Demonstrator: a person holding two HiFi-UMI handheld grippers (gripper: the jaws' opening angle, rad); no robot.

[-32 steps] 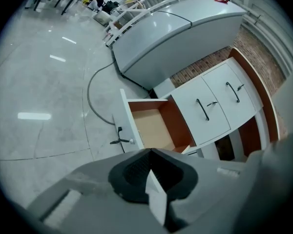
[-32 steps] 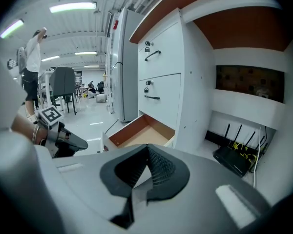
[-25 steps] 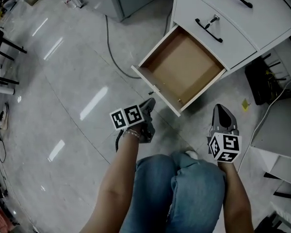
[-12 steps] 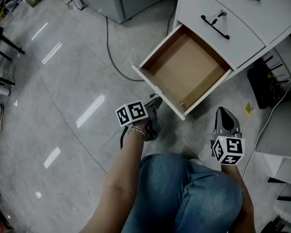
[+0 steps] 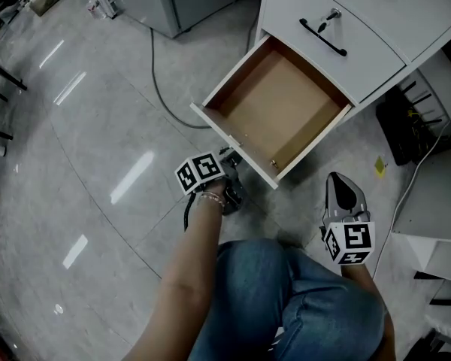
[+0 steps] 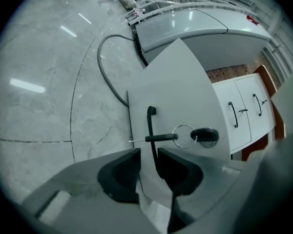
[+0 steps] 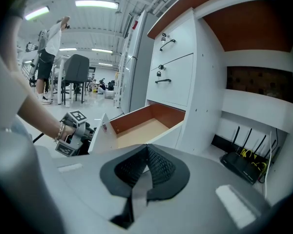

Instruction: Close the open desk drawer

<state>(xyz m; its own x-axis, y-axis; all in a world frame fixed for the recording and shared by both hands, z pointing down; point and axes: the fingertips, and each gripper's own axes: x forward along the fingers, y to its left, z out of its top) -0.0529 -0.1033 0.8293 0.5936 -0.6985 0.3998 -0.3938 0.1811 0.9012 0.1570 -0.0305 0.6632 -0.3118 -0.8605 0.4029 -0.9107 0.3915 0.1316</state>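
Two grippers sit low before the open drawer [image 5: 282, 104], which stands pulled far out of the desk [image 5: 338, 21], its brown bottom bare. The left gripper [image 6: 149, 155] is right at the drawer's white front [image 6: 176, 91]. Its jaws have just been opening and now stand released, with only a narrow gap between them. The black handle [image 6: 150, 126] runs down through that gap, close to the right-hand pad but not clamped. Just beyond the jaws, a key [image 6: 161, 138] on a ring [image 6: 184, 136] lies across the handle.

Left of these jaws the front's edge ends near by, and past it lies open floor [image 6: 49, 96], crossed only by a grey cable [image 6: 107, 67] that curves off toward the desk.

The right gripper [image 5: 340, 183] hangs well apart from the drawer, off its near right corner, with bare floor between. Its jaws are clenched together on nothing. Ahead of them the drawer's side wall [image 7: 146, 113] runs straight back into the desk. To their right a black router [image 7: 241, 165] and its wires sit in the desk's recess. The person's knees [image 5: 286, 299] are close behind both grippers.
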